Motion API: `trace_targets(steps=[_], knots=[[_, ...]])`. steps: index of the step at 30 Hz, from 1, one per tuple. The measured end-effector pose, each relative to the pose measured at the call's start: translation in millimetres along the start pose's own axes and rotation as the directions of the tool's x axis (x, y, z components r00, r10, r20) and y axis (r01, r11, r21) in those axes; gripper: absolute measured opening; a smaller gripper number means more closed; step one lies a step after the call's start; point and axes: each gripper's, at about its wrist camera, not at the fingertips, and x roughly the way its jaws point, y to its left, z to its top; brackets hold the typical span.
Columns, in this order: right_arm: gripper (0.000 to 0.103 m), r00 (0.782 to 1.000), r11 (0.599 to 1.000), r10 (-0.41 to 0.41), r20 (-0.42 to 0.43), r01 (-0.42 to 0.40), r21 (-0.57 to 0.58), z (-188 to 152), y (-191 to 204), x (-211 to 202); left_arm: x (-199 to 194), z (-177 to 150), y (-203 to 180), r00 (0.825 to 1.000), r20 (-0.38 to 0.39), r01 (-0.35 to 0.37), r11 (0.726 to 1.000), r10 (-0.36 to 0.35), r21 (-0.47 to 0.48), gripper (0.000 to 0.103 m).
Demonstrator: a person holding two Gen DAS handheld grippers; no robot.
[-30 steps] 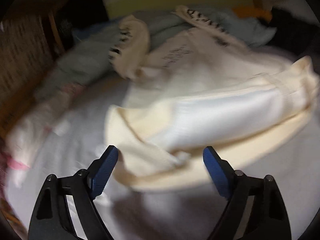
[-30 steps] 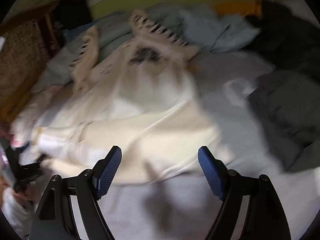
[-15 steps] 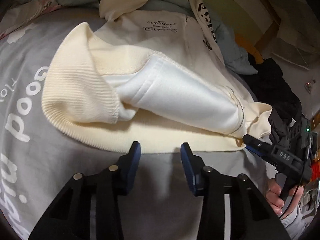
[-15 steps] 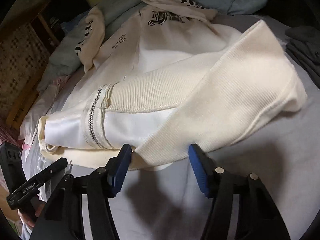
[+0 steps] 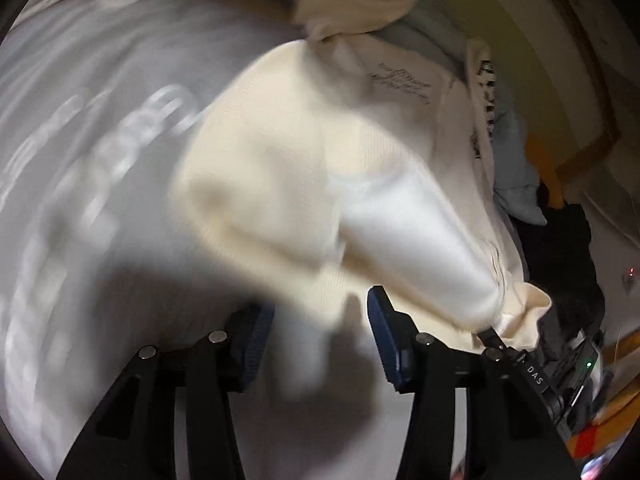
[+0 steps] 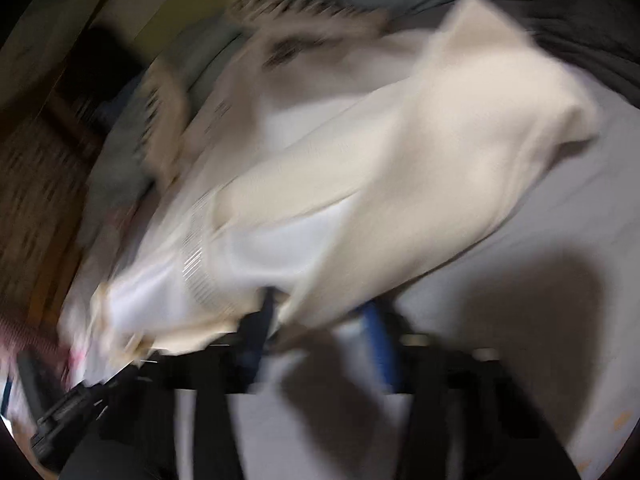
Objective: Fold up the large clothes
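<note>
Jacket [image 5: 304, 184] soft, bulky, limp; grip ribbed hem just ahead of claws; left gripper [image 5: 320, 340] opening, empty; right gripper [image 6: 316, 336] closing over hem.

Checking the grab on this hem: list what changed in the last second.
Both grippers came down to the cream top's near hem. The left gripper narrowed, then began reopening, hem edge between its jaws. The right gripper is closing, hem between its jaws; blur hides any grip. The clothes pile behind stayed put.
</note>
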Motion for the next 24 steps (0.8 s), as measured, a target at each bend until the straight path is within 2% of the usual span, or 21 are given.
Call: trace_targets(steps=[1,2,3,4,5,6,7,9,11,13,15,18,20,22,24], knots=[[0.026,0.999,1.0,0.012,0.029,-0.013,0.003,2.4,-4.4,5.0,15.1,7.5,-14.1,0.999,0.012,-0.035,0.989,0.034,0.145,0.047],[0.021,0.999,1.0,0.014,0.03,-0.015,0.013,3.6,-6.5,7.5,24.9,10.1,-28.7,0.994,0.023,-0.106,0.958,0.104,0.267,0.04],[0.018,1.0,0.999,0.011,0.024,-0.012,0.032,6.9,-5.8,6.3,25.5,11.5,-36.2,0.987,0.041,-0.158,0.94,0.153,0.303,0.021],[0.012,1.0,1.0,0.003,0.026,-0.004,0.011,8.6,-3.9,3.2,20.9,10.4,-39.0,0.992,0.044,-0.128,0.947,0.12,0.294,0.009],[0.009,1.0,1.0,-0.007,0.031,0.007,-0.023,8.9,-0.8,1.2,16.4,7.7,-37.8,0.998,0.034,-0.056,0.958,0.049,0.281,0.002],[0.008,0.999,0.997,-0.013,0.045,0.017,-0.075,7.4,3.7,-3.5,11.0,4.3,-35.5,0.998,0.059,-0.051,0.959,0.035,0.28,0.002],[0.008,0.998,0.993,-0.015,0.065,0.023,-0.113,6.8,6.0,-9.4,4.3,-2.1,-37.2,0.993,0.102,-0.081,0.952,0.053,0.295,0.002],[0.007,0.992,0.986,0.025,0.126,-0.004,-0.169,5.2,10.4,-29.7,-12.7,-11.5,-43.1,0.987,0.151,-0.099,0.941,0.052,0.325,0.001],[0.007,0.979,0.978,0.057,0.197,-0.015,-0.209,2.2,15.6,-53.0,-42.6,-21.5,-62.8,0.972,0.236,-0.114,0.913,0.02,0.392,0.001],[0.007,0.948,0.955,0.06,0.313,0.037,-0.293,-2.1,31.6,-83.1,-76.7,-31.5,-77.3,0.934,0.356,-0.156,0.876,-0.019,0.457,0.002],[0.007,0.923,0.947,0.089,0.373,0.038,-0.319,-4.1,37.9,-107.2,-104.0,-32.0,-84.8,0.9,0.432,-0.162,0.873,-0.061,0.46,0.002],[0.007,0.895,0.942,0.133,0.425,0.019,-0.335,-3.5,42.6,-137.7,-132.6,-31.5,-82.3,0.885,0.451,-0.102,0.899,-0.113,0.425,0.002],[0.007,0.88,0.93,0.163,0.447,0.015,-0.368,-7.4,46.7,-151.2,-148.2,-38.7,-78.2,0.873,0.473,-0.108,0.901,-0.116,0.419,0.002],[0.007,0.884,0.922,0.164,0.437,0.02,-0.386,-12.2,49.9,-154.2,-155.1,-50.6,-74.2,0.863,0.495,-0.136,0.895,-0.103,0.424,0.002],[0.007,0.897,0.922,0.164,0.411,0.009,-0.387,-20.3,49.7,-153.9,-146.4,-67.0,-73.6,0.863,0.501,-0.197,0.873,-0.061,0.447,0.002]])
